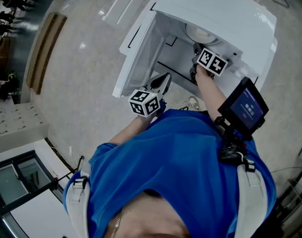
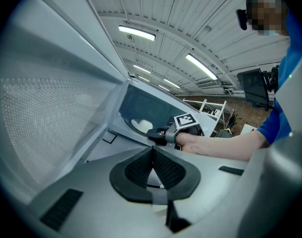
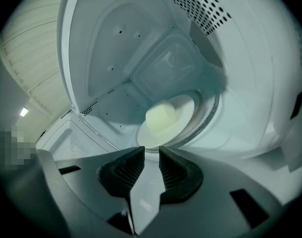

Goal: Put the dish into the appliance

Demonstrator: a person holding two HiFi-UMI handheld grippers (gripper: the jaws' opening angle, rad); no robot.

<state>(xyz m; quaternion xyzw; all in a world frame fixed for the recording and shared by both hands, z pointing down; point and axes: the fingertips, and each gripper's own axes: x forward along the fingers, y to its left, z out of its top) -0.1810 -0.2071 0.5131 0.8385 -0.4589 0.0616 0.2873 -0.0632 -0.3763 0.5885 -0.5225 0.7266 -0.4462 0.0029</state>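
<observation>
Since the dish point(image 3: 184, 110) lies flat on the turntable point(image 3: 210, 114) deep in the microwave point(image 1: 240, 19), the right gripper point(image 3: 151, 150) holds nothing, its jaws slightly parted just short of the rim. The left gripper point(image 2: 152, 151), jaws together, hangs outside by the open door point(image 1: 136, 58). The walls sit close, so straight back looks the free way out.

The head view is looking steeply down onto the open appliance point(image 1: 215, 9). The right gripper view is peering closely into its cavity, while the left gripper view is facing that same interior from outside.
</observation>
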